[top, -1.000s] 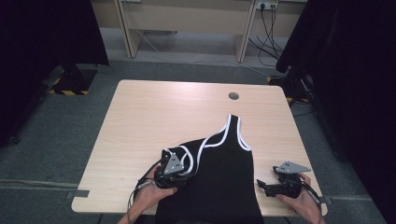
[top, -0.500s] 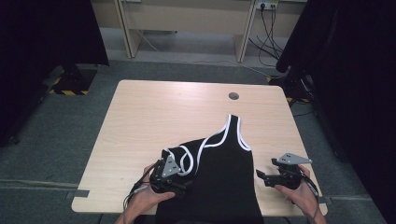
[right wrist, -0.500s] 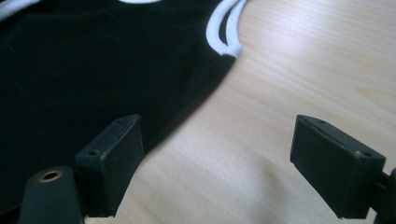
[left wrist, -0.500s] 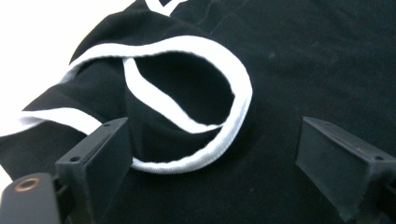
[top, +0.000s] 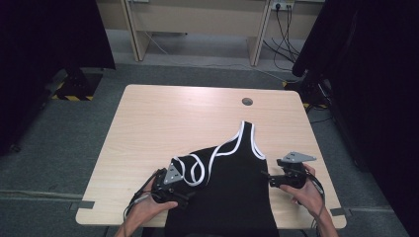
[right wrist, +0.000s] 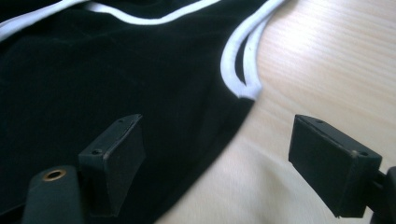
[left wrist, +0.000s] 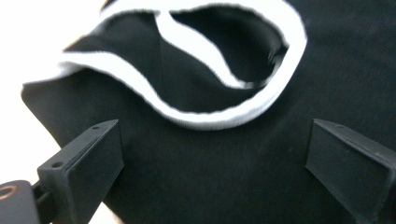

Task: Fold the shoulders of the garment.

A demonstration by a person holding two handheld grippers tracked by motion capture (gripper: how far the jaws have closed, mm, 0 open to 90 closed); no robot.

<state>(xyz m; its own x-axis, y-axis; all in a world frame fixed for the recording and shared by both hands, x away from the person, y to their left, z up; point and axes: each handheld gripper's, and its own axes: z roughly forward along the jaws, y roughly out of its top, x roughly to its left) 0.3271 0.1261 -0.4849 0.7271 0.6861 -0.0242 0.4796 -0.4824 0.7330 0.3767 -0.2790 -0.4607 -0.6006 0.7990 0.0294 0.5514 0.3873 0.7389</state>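
1. On the worktop [top: 163, 123], near the front edge, lies the black top [top: 227, 197].
2. Up close, the left hand-held gripper [left wrist: 212, 158], spread, has just been opening over its cloth, nothing pinched.
3. Since earlier, the right hand-held gripper [top: 269, 178], spread, has drawn off beside its hem.

Desk [top: 163, 123]: light wood top, rounded corners, one round cable hole [top: 247, 101] near its far right corner. Floor [top: 54, 158]: grey carpet tiles, with grey tape strips [top: 81, 205] by the desk's near corners. Black curtains [top: 44, 34] hang at both sides of the room. Yellow-and-black hazard tape [top: 71, 97] lies on the floor beyond the desk's far left corner. Far wall: pale wooden furniture legs [top: 134, 27], a wall socket [top: 279, 5] with black cables [top: 286, 29] trailing down. Light even, soft.
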